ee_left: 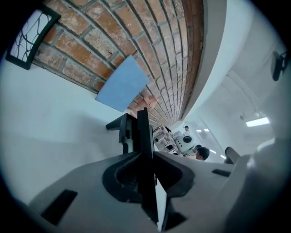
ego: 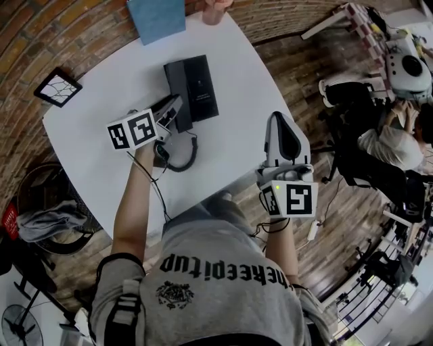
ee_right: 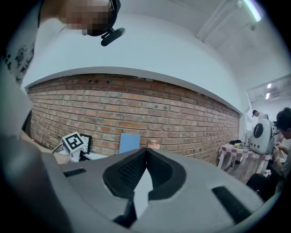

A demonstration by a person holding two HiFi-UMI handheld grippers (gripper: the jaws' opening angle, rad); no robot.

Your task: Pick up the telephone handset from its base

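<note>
The left gripper (ee_left: 146, 159) presses its 2 jaws narrow on the black handset (ee_left: 142, 129), at its middle, probably for balance, just left of its base (ego: 196, 84). Only the head view shows the coiled cord (ego: 183, 154) on the table (ego: 95, 108). The right gripper (ee_right: 144, 157), jaws together and empty, waits at right.

I see a blue board (ego: 157, 18) and pink cup (ego: 215, 10) against the brick wall (ee_left: 113, 41) (both on the bench (ego: 95, 155)), plus a framed picture (ego: 57, 86).
</note>
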